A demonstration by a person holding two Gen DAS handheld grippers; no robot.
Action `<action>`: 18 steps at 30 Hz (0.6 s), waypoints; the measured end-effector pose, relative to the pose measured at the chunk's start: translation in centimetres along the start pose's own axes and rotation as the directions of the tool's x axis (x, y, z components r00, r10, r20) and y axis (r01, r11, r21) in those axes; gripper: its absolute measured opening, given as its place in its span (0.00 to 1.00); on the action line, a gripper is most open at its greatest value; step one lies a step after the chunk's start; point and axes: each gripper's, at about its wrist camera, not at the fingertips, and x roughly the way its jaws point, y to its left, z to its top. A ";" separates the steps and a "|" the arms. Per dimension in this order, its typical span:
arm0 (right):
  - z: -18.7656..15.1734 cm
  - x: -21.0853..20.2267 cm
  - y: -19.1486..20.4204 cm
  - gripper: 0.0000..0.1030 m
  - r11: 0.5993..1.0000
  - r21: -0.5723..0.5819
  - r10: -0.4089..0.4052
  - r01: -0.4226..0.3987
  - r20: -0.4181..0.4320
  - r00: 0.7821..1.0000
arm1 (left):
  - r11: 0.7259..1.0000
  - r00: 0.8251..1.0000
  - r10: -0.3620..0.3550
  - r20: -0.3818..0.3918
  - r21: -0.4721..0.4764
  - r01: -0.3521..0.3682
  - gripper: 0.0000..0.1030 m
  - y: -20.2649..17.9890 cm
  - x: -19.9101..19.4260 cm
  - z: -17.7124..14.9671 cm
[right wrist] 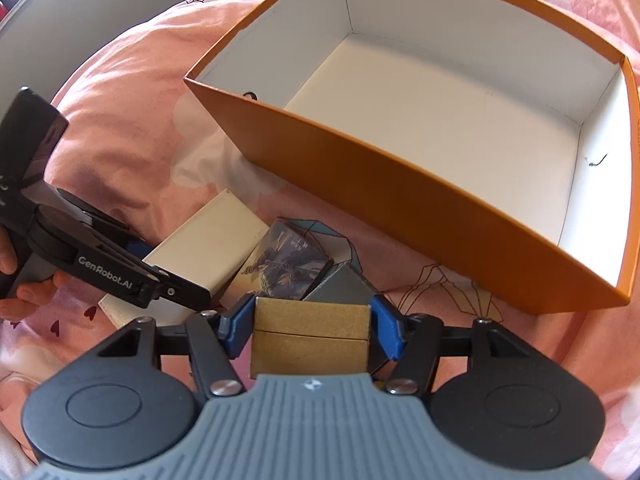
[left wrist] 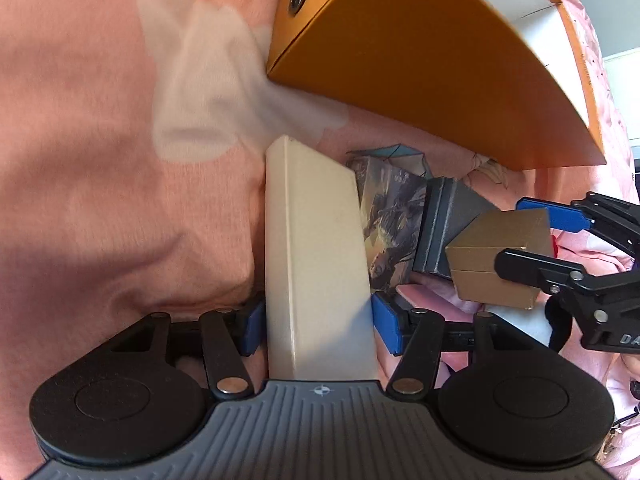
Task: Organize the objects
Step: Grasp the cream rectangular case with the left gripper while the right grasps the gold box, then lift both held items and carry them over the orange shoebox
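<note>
Nearest the left wrist camera, the left tool (left wrist: 318,322) stands with its blue pads on either side of a cream box (left wrist: 316,264) that lies on the pink bedspread (left wrist: 100,160). A sliver of gap shows at each pad, so the jaws are spread wide around the box without pressing it. In the right wrist view the right tool (right wrist: 310,332) brackets a gold box (right wrist: 310,338) in the same way. The blue pads sit just beside its two ends, and whether they bite or only frame it is hard to tell; it looks unclamped.

Just beyond, a printed card box (right wrist: 286,264) and a grey box (right wrist: 340,286) crowd against both targets. Farther off, the open orange box (right wrist: 400,184) sits on the bed with its white floor bare, so nothing looks sorted yet.

The risks come from crowding. The two tools work close together and could knock each other. Closing on the gold box might catch the grey box touching it, and the soft, rumpled bedding lets a box tilt as the jaws squeeze.

The lower ends of both framed boxes are hidden behind the tool bodies. The card box's print is blurred, and the orange box's far wall is cut off in the left view.
</note>
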 end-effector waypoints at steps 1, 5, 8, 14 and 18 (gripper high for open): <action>-0.1 0.0 0.0 0.63 1.000 -0.001 0.002 -0.002 0.001 1.000 | 1.000 1.000 0.009 0.004 0.008 -0.009 0.66 -0.2 0.1 0.0; -0.3 -0.3 0.3 0.66 1.000 -0.021 -0.003 0.003 -0.002 1.000 | 1.000 0.999 0.015 0.039 0.009 -0.016 0.60 -0.8 -0.3 -0.4; -0.6 -1.0 0.3 0.72 1.000 -0.030 -0.006 0.006 0.008 1.000 | 0.999 0.996 0.035 0.076 0.035 -0.038 0.59 -1.3 -1.3 -0.9; -1.4 -1.0 0.1 0.73 1.000 -0.009 -0.002 0.001 -0.022 1.000 | 0.996 0.995 0.045 0.094 0.074 -0.052 0.42 -2.2 -2.9 -1.4; -1.7 -0.6 0.7 0.71 0.999 -0.030 -0.013 0.013 -0.024 1.000 | 0.998 0.994 0.027 0.101 0.055 -0.033 0.35 -2.0 -3.4 -1.2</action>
